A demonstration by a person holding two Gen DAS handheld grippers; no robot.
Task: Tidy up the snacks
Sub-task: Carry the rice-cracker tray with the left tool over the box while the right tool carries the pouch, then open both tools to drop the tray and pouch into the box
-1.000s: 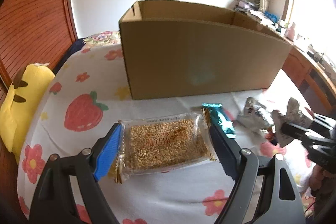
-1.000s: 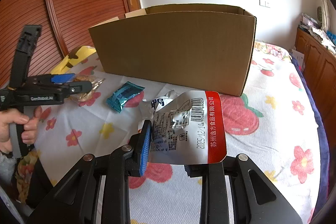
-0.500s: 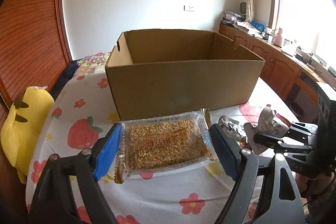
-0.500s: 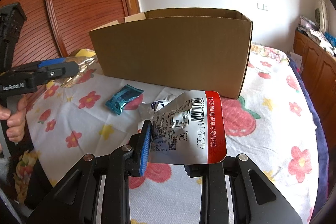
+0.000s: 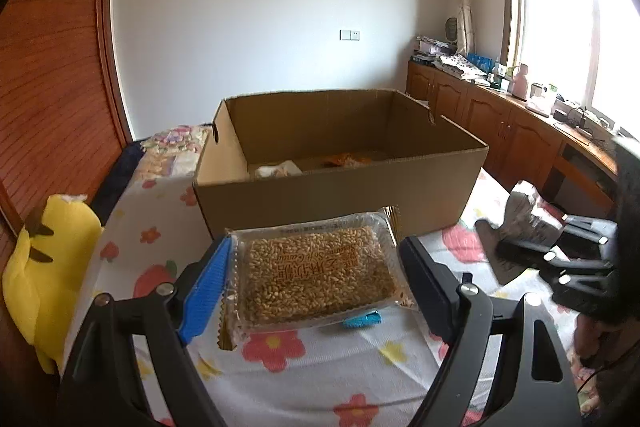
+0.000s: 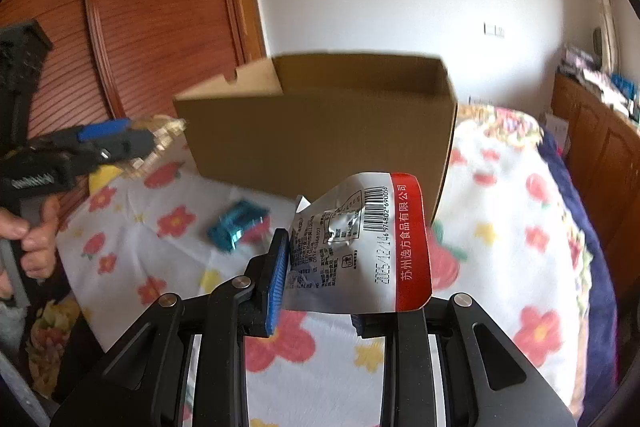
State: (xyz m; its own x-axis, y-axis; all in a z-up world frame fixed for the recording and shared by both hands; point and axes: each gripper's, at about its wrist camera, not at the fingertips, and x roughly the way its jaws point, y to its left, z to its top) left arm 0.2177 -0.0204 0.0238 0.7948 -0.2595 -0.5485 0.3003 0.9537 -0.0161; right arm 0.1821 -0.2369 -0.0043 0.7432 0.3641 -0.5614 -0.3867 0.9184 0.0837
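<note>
My left gripper (image 5: 316, 275) is shut on a wide clear pack of golden sesame candy (image 5: 314, 277), held flat in the air in front of the open cardboard box (image 5: 340, 187). A white wrapper (image 5: 276, 169) and an orange packet (image 5: 346, 159) lie inside the box. My right gripper (image 6: 318, 283) is shut on a silver pouch with a red band (image 6: 360, 247), lifted above the bed. A teal snack pack (image 6: 236, 225) lies on the floral sheet (image 6: 500, 267) near the box. The left gripper (image 6: 132, 143) with its pack also shows at the left of the right wrist view.
A yellow plush toy (image 5: 44, 267) sits at the bed's left edge against a wooden wardrobe (image 5: 52, 67). Wooden cabinets (image 5: 520, 131) with clutter run under the window on the right. A person's hand (image 6: 32, 239) grips the left tool's handle.
Both grippers have risen with their packs. The left wrist view now looks over the box's rim into its inside, and the teal pack sits lower, under the sesame pack.
</note>
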